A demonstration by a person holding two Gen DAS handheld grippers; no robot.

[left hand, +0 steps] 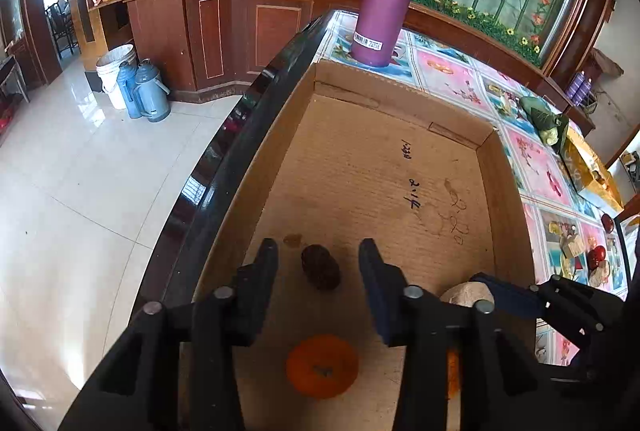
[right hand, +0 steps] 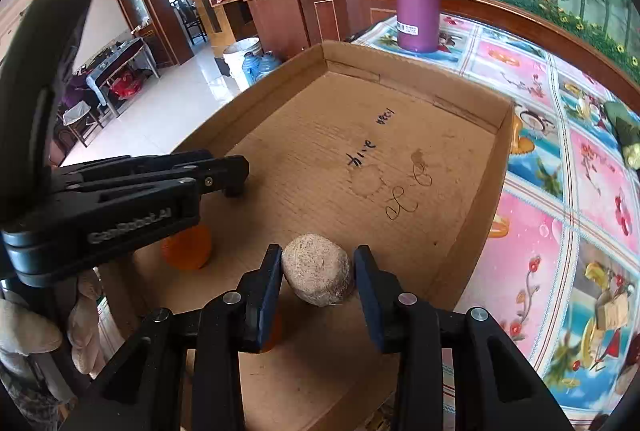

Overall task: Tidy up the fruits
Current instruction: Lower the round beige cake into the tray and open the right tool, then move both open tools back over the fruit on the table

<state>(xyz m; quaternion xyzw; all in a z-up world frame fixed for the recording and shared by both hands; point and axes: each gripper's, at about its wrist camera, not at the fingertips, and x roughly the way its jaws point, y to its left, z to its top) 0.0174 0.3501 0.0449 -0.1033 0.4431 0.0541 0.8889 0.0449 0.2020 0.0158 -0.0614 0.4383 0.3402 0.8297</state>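
Left tongs (left hand: 318, 259) agape (empty); right tongs (right hand: 318, 267) pinch kiwi (right hand: 316, 275).

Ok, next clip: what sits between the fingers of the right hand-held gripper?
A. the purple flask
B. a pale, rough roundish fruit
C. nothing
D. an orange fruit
B: in the right wrist view the right hand-held gripper has the pale, rough roundish fruit between its fingers, over the cardboard box; the orange fruit lies off to the side.

Your left gripper (left hand: 318, 271) angles steeply downward, jaws parted and gripping nothing. Your right gripper (right hand: 318, 273) tilts down likewise — its jaws pinch a pale, rough round fruit (right hand: 316, 273).
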